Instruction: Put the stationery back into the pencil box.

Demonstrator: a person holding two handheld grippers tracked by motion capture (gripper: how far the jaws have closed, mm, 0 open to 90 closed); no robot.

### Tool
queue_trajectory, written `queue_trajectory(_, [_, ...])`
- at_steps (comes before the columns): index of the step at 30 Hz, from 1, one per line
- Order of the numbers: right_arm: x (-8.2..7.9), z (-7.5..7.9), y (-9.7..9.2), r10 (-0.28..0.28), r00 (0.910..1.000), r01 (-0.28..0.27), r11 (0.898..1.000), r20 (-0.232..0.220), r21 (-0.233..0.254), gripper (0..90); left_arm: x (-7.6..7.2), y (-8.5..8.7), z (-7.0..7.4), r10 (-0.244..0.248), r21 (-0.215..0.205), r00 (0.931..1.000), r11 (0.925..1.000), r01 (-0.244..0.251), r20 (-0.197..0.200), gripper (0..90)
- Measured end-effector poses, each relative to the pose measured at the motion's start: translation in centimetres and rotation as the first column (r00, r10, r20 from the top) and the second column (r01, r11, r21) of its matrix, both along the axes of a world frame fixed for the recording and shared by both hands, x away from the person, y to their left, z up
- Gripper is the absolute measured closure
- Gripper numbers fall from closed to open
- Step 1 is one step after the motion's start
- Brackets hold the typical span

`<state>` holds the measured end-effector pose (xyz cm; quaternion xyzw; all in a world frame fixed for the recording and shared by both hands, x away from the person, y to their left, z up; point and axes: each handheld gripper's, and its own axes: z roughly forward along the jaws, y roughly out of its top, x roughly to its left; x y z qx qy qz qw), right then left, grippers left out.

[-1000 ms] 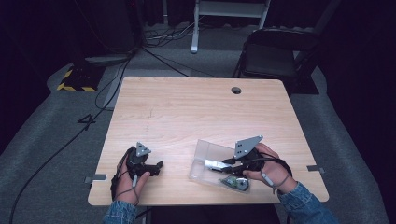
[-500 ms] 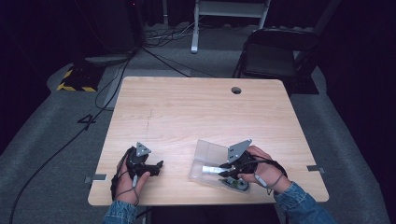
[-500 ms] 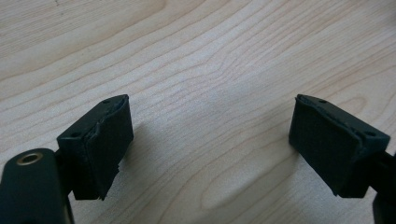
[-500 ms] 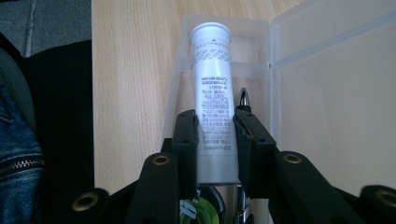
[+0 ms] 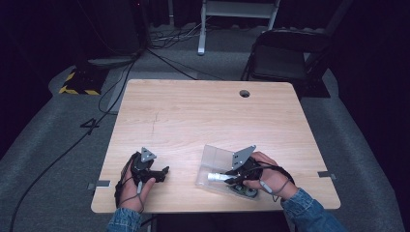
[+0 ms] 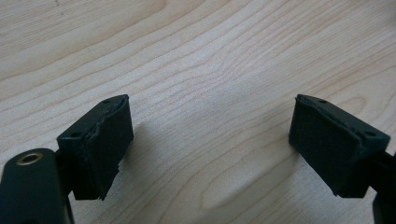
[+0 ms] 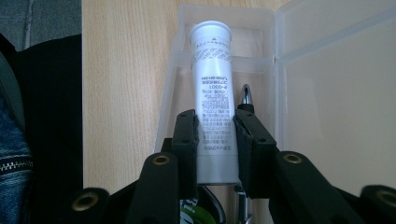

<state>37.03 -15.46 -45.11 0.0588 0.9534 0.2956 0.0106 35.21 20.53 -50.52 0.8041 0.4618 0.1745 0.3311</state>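
Right gripper [image 7: 215, 135]: jaws closed on white tube [image 7: 212, 88], pads pressing both sides near its base end; seen also in high view [image 5: 231, 178], approx 5 o'clock of table centre. Tube lies lengthwise over the tray half of clear plastic case [image 7: 175, 84], cap end pointing away from the jaws. Cannot tell whether tube rests on the case floor or hangs just above it.

Progress (judged): packing the case looks underway. Tube is at the case but not released; lid is open. Left to do, prob.: set tube down, let go, shut lid. Uncertain whether more items go in.

Inventory, largest to smallest:
- Table [image 5: 193, 116], wood top, qty 1. Round hole [image 5: 244, 93] at approx 1 o'clock, qty 1.
- Clear plastic case, qty 1. Hinged lid [image 7: 336, 93] lies open flat beside the tray, at 3 o'clock in right gripper view.
- Left gripper [image 5: 153, 174], qty 1, at approx 7 o'clock on table. Jaws wide apart, nothing between them; pads [image 6: 105, 140] just above bare wood.
- White tube, qty 1, printed text on body.
- Pen-like item w/ metal tip [image 7: 246, 95], qty 1, in case just beside tube at 3 o'clock.
- Green-labelled item [image 7: 194, 210], qty 1, partly hidden under the jaws; type unclear.
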Motion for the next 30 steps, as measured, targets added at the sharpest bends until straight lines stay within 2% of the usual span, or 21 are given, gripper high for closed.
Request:
queue_trajectory(7, [0.1,0.3,-0.6,-0.005,0.9999,0.005,1.000,0.011,0.002,71.8,0.0,0.0,0.0,0.000,0.000,1.0000,1.0000,0.000,-0.001,14.1])
queue_trajectory(12, [0.0,0.3,-0.7,0.002,1.0000,-0.002,1.000,0.003,-0.002,71.8,0.0,0.0,0.0,-0.001,0.000,1.0000,1.0000,0.001,-0.001,14.1])
queue_trajectory(20, [0.2,-0.1,-0.7,0.018,0.9997,-0.018,1.000,0.015,-0.023,71.8,0.0,0.0,0.0,0.000,0.000,1.0000,1.0000,0.000,0.000,14.1])
queue_trajectory(30, [0.5,-1.0,-0.7,-0.008,1.0000,0.008,1.000,-0.006,-0.020,71.6,0.0,0.0,0.0,0.000,0.000,1.0000,1.0000,0.000,0.000,14.1])
